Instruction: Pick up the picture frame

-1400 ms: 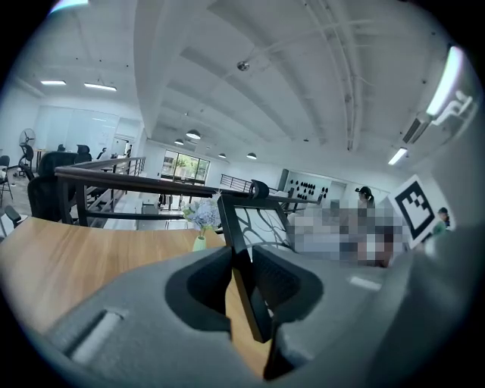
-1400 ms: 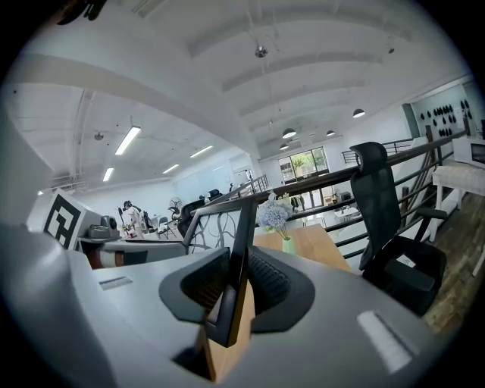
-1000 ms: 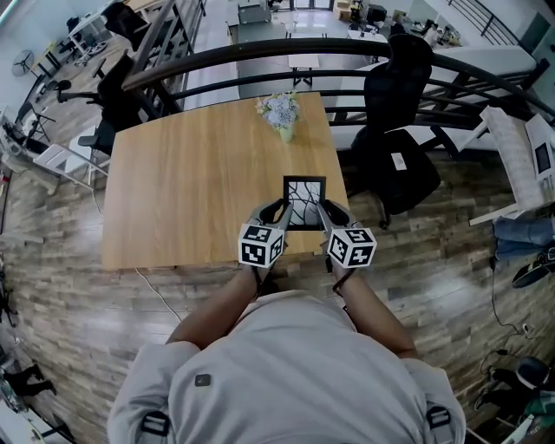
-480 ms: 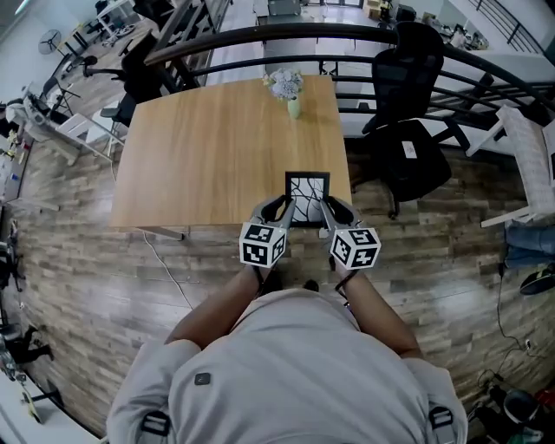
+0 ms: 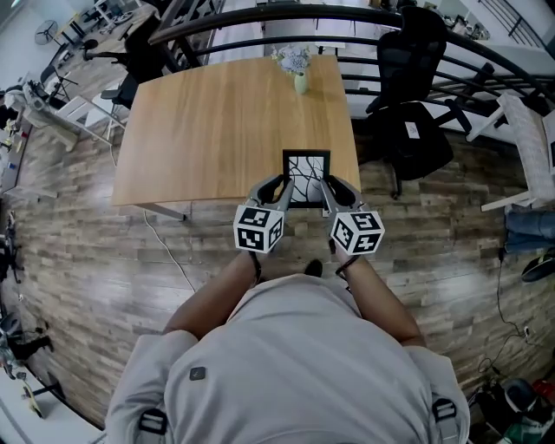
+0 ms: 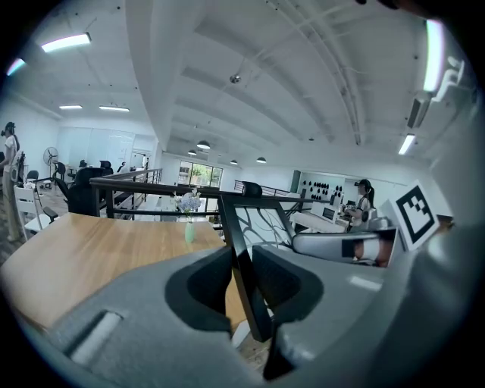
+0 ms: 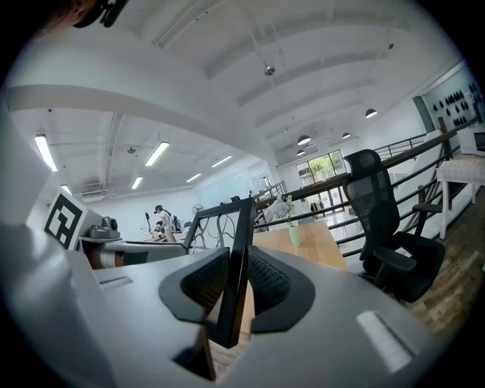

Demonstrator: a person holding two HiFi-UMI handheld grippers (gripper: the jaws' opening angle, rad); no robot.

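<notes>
The picture frame [image 5: 305,176], black-edged with a branch-pattern picture, is held upright between both grippers over the near edge of the wooden table [image 5: 208,121]. My left gripper [image 5: 279,188] is shut on the frame's left edge [image 6: 239,250], which runs between its pads. Shut on the right edge [image 7: 236,258] is my right gripper [image 5: 329,188]. In the left gripper view the right gripper's finger [image 6: 341,244] shows beyond the frame.
A small vase of flowers [image 5: 298,68] stands at the table's far edge. A black office chair [image 5: 408,104] sits to the table's right, and a dark railing [image 5: 286,16] runs behind it. Wood floor lies under me.
Both grippers and the frame have drawn back toward the person together; the table and vase now sit farther up the head view. The grips are unchanged.
</notes>
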